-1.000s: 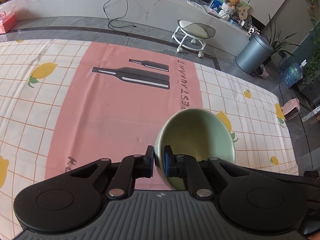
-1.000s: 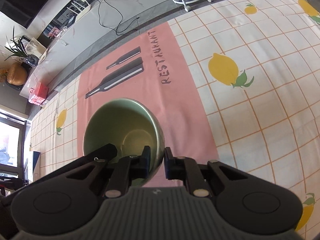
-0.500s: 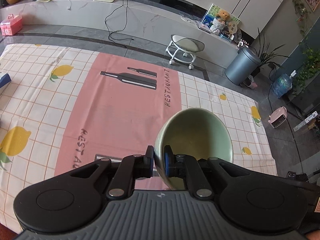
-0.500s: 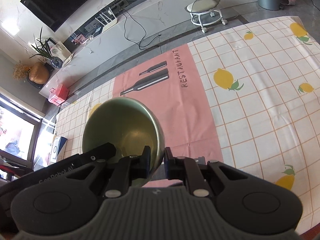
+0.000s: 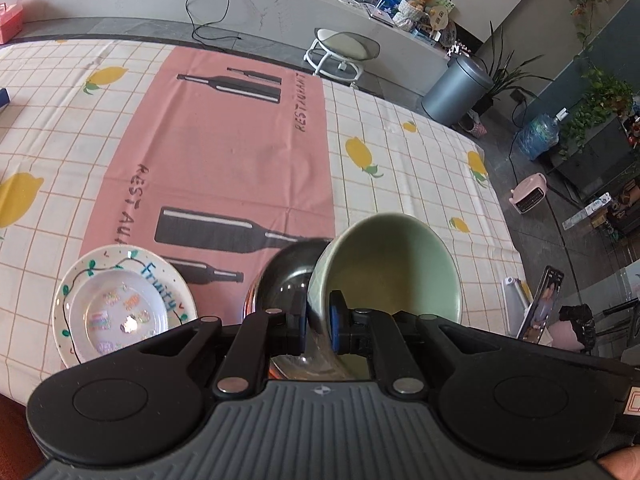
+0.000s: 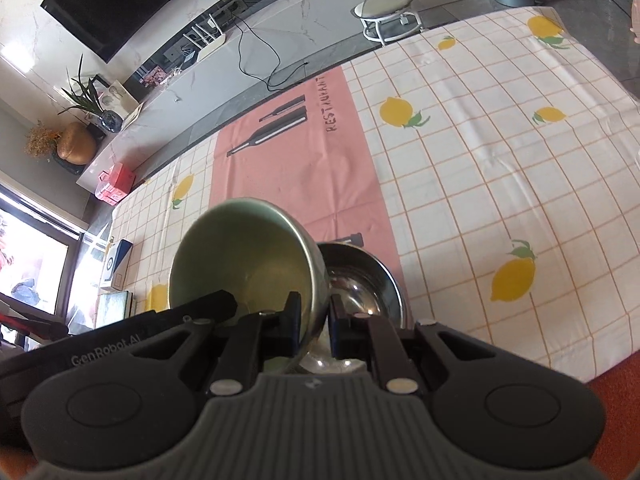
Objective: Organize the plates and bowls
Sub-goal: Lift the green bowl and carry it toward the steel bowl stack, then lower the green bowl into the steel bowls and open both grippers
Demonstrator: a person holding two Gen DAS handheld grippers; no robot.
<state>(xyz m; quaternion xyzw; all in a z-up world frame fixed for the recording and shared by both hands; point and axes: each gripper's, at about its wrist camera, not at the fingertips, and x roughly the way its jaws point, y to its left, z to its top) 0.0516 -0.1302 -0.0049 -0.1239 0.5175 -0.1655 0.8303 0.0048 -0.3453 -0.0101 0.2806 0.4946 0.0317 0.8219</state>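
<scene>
Bowls dominate the left wrist view: the left gripper (image 5: 318, 320) pinches the near wall of a pale green bowl (image 5: 396, 264), one finger outside the rim and one inside, with the bowl tipped so its mouth faces up and away from the camera. Just left of it and lower sits a steel bowl (image 5: 288, 268) on the tablecloth (image 5: 240, 152), its rim partly hidden behind the green one. Further left, near the table's front edge, a decorated plate (image 5: 120, 304) with a smaller dish nested in it lies flat, apart from both bowls.

From the right wrist view, the right gripper (image 6: 314, 322) is likewise clamped on the rim of a green bowl (image 6: 244, 256), tilted with its opening turned up and leftward. The same steel bowl (image 6: 364, 280) appears here just right of and beneath the held bowl, upright on the cloth. Whether both grippers share one green bowl or each carries its own cannot be told for certain.

Nesting seems the step in hand, and it turns on one relation: the steel bowl lies below and between the two grippers, so each green bowl must level out and drop inward toward it.
</scene>
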